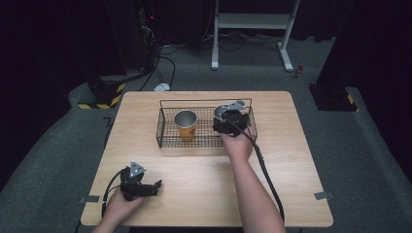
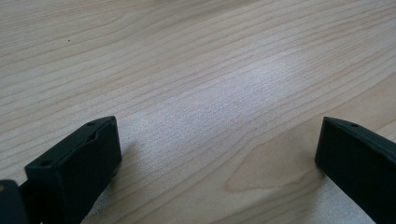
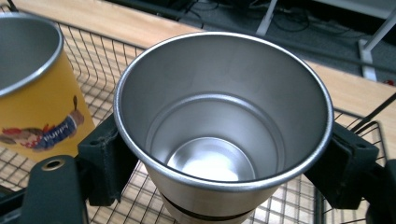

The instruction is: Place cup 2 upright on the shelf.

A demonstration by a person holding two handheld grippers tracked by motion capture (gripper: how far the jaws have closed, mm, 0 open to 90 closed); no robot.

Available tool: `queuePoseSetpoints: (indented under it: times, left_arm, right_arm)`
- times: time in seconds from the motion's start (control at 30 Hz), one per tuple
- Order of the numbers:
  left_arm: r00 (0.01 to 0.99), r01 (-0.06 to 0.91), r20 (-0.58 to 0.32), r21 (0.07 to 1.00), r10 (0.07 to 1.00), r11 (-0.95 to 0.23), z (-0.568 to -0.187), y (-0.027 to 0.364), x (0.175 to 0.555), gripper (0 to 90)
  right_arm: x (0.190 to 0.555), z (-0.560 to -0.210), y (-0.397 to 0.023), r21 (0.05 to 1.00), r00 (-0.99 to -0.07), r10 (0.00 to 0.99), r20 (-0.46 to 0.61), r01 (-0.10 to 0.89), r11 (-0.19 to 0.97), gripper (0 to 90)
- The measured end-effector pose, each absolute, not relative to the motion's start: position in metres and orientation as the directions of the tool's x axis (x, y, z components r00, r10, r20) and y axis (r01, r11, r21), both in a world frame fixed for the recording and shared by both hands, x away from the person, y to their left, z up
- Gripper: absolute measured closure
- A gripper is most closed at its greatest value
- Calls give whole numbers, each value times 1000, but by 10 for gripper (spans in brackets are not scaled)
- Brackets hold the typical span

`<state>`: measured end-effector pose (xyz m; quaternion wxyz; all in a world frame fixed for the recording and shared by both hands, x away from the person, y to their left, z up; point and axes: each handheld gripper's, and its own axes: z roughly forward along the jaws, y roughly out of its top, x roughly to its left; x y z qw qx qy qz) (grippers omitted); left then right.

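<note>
Two cups stand upright inside a black wire basket (image 1: 165, 127) at the far middle of the wooden bench (image 1: 204, 179), and the work in hand concerns the right-hand one. Largest first: the bench is otherwise bare wood, with the basket lying crosswise on it, its long side running left to right.

Within the basket, the yellow printed cup (image 1: 185, 124) stands toward the left end, and the plain steel cup (image 3: 223, 126) stands toward the right end, the two near each other but apart. The right tool (image 1: 228, 121) has its jaws on either side of the steel cup, pressed to its wall just under the rim, so it is holding that cup; the right gripper view looks straight down into the empty cup, mouth up, axis vertical. Whether its base touches the mesh floor I cannot tell.

The left tool (image 1: 156, 185) rests low at the near left corner of the bench, jaws spread wide with nothing but bare wood between them, well apart from the basket.

So the right hand is the only one placed to act. Judging from the grip, the next move is either a straight lift clear of the basket wall or a release; either way the cup's vertical axis should be kept, and the yellow cup to its left avoided.
</note>
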<state>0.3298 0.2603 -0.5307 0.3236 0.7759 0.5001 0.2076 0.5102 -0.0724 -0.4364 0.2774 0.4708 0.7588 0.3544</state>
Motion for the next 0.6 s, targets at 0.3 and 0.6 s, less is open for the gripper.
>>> queuePoseSetpoints:
  times: [0.3,0.6]
  left_arm:
    - [409,643,-13,714,913,-278,-530,264,326,7]
    - [408,643,-5,711,913,-283,-531,263,326,7]
  right_arm:
    - [516,-450,-70,761,-410,909,-78,564,320,185]
    - [520,-459,-67,725,-412,909,-66,606,327,185]
